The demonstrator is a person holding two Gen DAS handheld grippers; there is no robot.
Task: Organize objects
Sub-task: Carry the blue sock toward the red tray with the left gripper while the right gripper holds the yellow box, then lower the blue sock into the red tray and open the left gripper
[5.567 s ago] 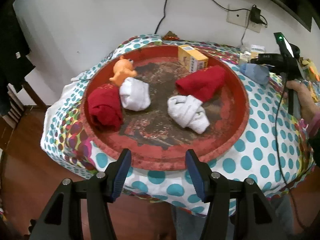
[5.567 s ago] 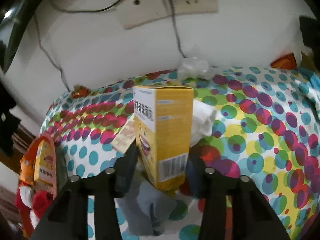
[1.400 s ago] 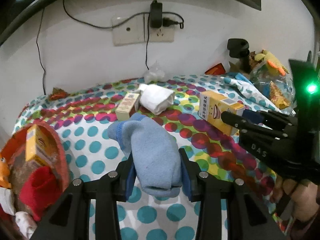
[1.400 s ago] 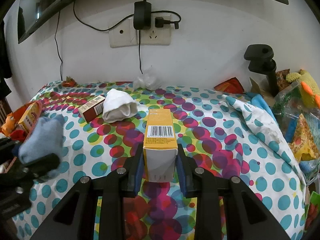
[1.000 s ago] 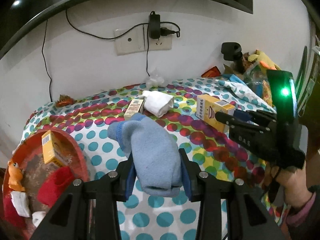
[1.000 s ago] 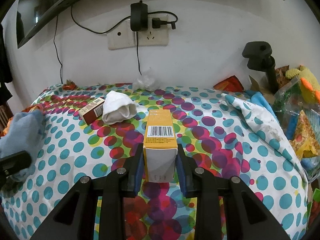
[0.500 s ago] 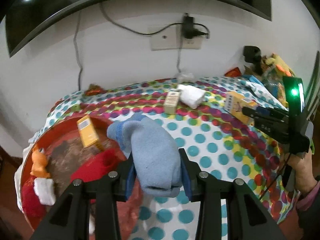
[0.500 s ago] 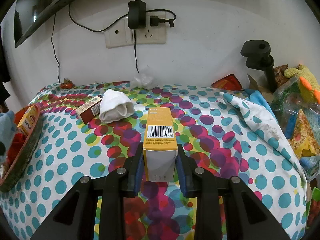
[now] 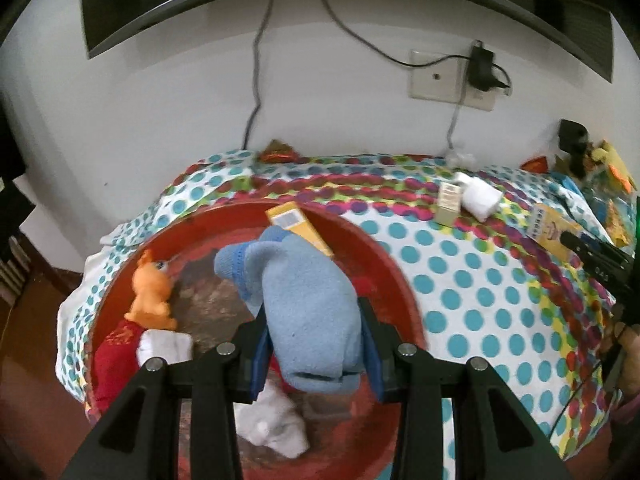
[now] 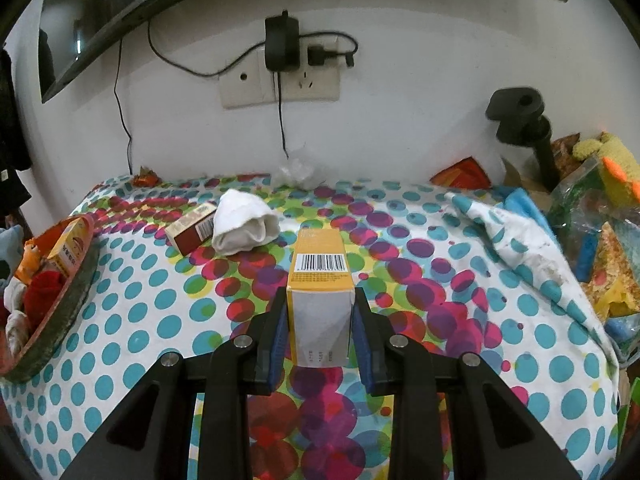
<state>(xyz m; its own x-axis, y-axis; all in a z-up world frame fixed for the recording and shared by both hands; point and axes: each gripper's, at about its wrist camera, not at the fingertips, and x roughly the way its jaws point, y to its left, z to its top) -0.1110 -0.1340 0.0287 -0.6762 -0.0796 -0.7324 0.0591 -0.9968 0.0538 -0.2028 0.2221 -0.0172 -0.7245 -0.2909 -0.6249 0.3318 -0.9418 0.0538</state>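
My left gripper (image 9: pixel 314 344) is clamped on the light blue sock (image 9: pixel 308 304), held above the red tray (image 9: pixel 384 276); a white sock (image 9: pixel 276 428) lies nearest in the tray, a red sock (image 9: pixel 116 352) and orange toy (image 9: pixel 152 292) at its left, a yellow box (image 9: pixel 296 226) at its far rim. My right gripper (image 10: pixel 320 336) pinches the orange box (image 10: pixel 320 280) over the dotted tablecloth (image 10: pixel 160 320). Farther left, a rolled white sock (image 10: pixel 244 224) touches a small red-brown box (image 10: pixel 192 228); the wall socket (image 10: pixel 280 80) is beyond.
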